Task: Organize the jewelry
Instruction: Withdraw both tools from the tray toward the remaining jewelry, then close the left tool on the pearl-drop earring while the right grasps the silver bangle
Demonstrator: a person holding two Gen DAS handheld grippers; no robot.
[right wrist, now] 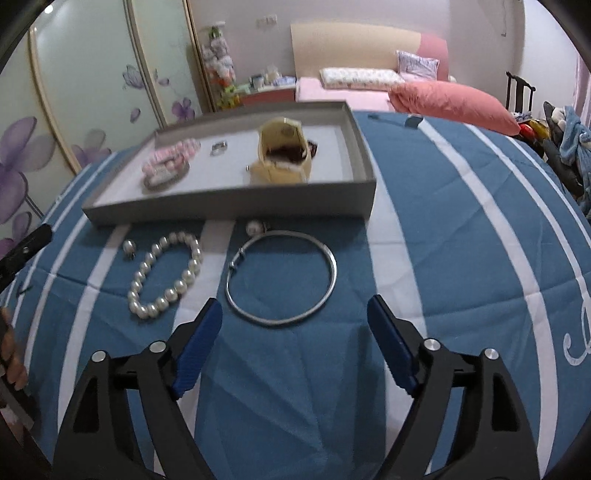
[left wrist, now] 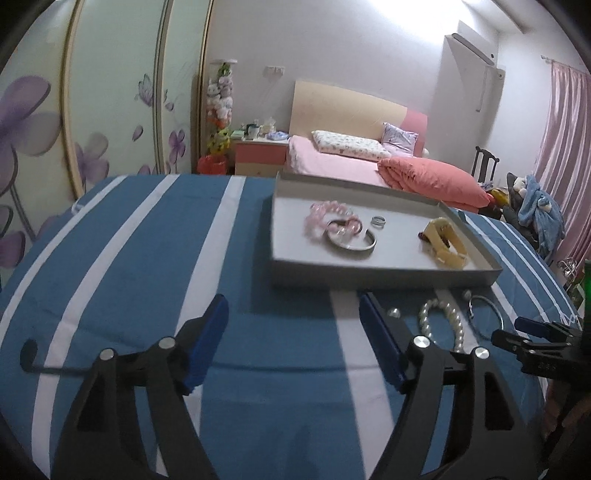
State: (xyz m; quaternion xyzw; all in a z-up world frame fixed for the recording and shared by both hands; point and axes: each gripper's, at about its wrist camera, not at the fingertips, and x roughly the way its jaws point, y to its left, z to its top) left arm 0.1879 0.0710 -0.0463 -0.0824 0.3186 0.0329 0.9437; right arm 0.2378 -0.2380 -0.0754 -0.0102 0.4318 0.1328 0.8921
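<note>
Beside tray [right wrist: 236, 210], one pearl bracelet [right wrist: 166, 275], one bangle [right wrist: 280, 277] (silver), two earrings [right wrist: 129, 246]

You worked under a strong ceiling light that blew out to white glare [left wrist: 417, 14] at the top of your left wrist view, washing the wall below it. The rest of the room stayed rather dim, with a cool bluish cast. The grey tray [left wrist: 384, 275] threw a soft shadow leftward and toward you onto the striped cloth [left wrist: 147, 258]. Both fisheye views bent straight lines hard near the edges and darkened into black corners. In your right wrist view the tray's contents, notably the yellow clip [right wrist: 280, 158], were smeared by motion blur, while the silver bangle [right wrist: 280, 277] stayed fairly sharp.
</note>
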